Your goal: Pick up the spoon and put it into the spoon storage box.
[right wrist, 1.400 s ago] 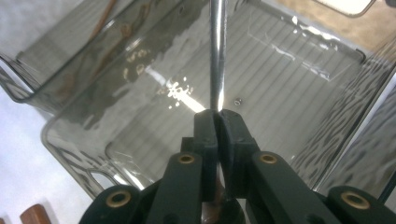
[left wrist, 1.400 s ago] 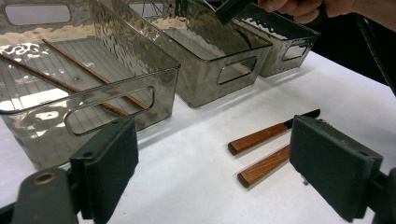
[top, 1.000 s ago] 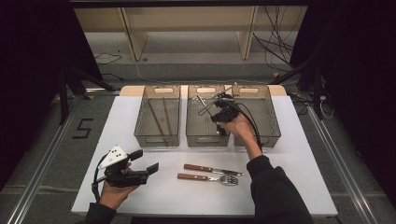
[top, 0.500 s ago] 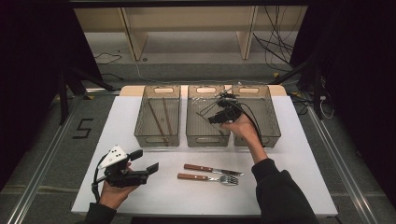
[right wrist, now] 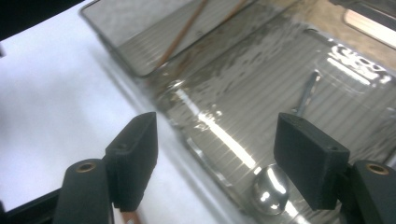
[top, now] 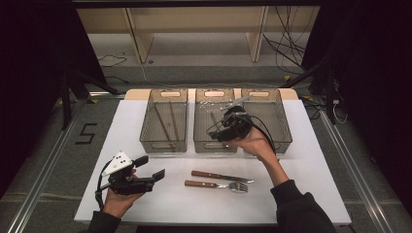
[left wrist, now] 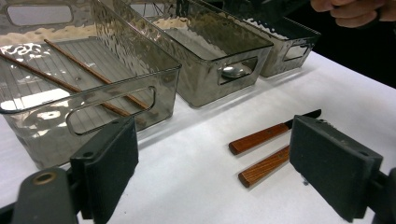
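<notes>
My right gripper (top: 215, 132) (right wrist: 215, 140) hangs open over the front end of the middle clear bin (top: 214, 144), with nothing between its jaws. A metal spoon (right wrist: 271, 189) (left wrist: 236, 71) lies on that bin's floor, its bowl at the front wall. My left gripper (top: 150, 168) (left wrist: 215, 154) rests open just above the white table at the front left, its jaws pointing toward a wooden-handled knife (top: 221, 176) (left wrist: 261, 137) and fork (top: 214, 185) (left wrist: 264, 165) that lie side by side.
The left bin (top: 163, 145) holds two chopsticks (top: 165, 125) (left wrist: 88, 70). The right bin (top: 279, 121) stands beside the right hand. All three bins sit in a row at the table's back. White tabletop (top: 301, 194) lies open at the front.
The right gripper has drifted slightly toward the near end of the middle bin and lowered. The left gripper, knife and fork have stayed put.
</notes>
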{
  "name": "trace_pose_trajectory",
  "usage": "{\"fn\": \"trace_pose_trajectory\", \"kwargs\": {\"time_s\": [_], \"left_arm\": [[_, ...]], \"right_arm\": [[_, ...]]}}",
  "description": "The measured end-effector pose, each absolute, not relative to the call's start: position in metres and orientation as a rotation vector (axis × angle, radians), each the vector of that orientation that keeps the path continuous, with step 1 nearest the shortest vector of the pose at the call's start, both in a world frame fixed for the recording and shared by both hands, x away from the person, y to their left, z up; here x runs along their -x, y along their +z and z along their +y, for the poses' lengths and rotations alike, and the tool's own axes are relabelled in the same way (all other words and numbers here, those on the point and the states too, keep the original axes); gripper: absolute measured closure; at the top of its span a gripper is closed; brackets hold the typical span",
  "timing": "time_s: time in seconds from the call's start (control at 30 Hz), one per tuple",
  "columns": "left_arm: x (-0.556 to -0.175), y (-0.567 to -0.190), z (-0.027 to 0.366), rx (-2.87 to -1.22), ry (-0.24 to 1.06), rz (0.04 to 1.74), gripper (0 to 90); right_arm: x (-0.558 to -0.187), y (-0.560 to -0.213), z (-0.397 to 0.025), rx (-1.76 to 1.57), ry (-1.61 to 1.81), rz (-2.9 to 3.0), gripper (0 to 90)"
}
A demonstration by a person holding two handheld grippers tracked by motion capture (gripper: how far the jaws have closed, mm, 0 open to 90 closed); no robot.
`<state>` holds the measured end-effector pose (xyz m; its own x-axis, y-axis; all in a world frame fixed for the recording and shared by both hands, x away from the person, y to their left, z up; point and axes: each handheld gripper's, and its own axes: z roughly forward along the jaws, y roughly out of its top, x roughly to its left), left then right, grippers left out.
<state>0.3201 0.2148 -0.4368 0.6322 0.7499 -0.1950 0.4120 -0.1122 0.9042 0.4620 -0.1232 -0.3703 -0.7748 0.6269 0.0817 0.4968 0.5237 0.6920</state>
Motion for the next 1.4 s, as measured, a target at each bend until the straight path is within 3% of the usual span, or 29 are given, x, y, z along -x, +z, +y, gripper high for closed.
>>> {"fn": "trace_pose_trajectory", "kwargs": {"time_s": [0.77, 1.4], "left_arm": [[-0.319, -0.437, 0.215, -1.736, 0.381, 0.951, 15.6], [-0.320, -0.437, 0.215, -1.730, 0.380, 0.953, 15.6]], "right_arm": [[-0.412, -0.390, -0.123, -0.825, 1.068, 2.694, 27.9], [-0.398, -0.406, -0.109, -0.749, 0.978, 2.788, 26.0]]}}
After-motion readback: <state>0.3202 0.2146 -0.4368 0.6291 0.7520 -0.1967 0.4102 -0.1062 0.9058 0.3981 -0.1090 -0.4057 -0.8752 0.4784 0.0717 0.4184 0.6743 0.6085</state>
